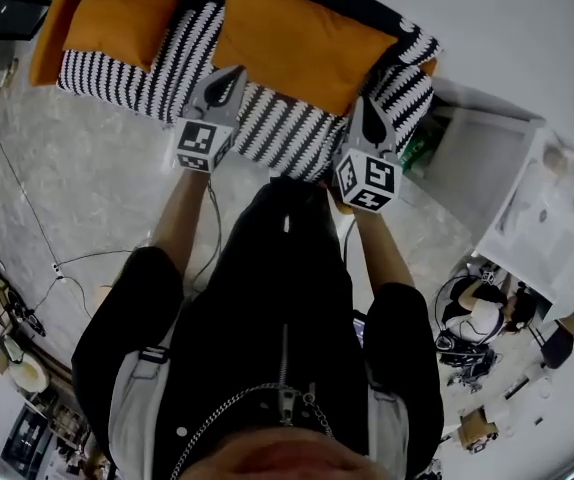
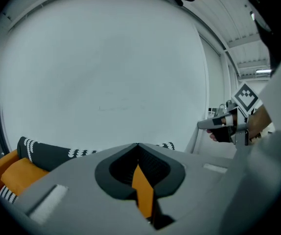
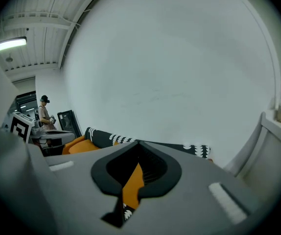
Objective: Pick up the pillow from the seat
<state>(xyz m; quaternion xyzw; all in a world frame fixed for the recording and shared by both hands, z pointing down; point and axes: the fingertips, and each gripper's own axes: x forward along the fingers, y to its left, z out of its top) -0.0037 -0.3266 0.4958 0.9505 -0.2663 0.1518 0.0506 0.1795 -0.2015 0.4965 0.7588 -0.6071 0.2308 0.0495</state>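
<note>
A large orange pillow (image 1: 302, 38) leans on the seat of a black-and-white patterned sofa (image 1: 172, 63). A second orange pillow (image 1: 117, 18) lies further left. My left gripper (image 1: 233, 73) is shut and empty, its tips over the seat at the big pillow's lower left edge. My right gripper (image 1: 368, 103) is shut too, at the pillow's lower right corner. In the left gripper view the shut left gripper (image 2: 137, 146) shows orange pillow (image 2: 143, 192) through the slot. The right gripper (image 3: 138, 143) likewise shows the orange pillow (image 3: 132, 185) behind its closed jaws.
A white counter (image 1: 527, 218) stands to the right of the sofa. Cables (image 1: 67, 263) trail over the pale floor at the left, and bags and clutter (image 1: 472, 318) lie at the lower right. Another person (image 3: 45, 114) stands far off.
</note>
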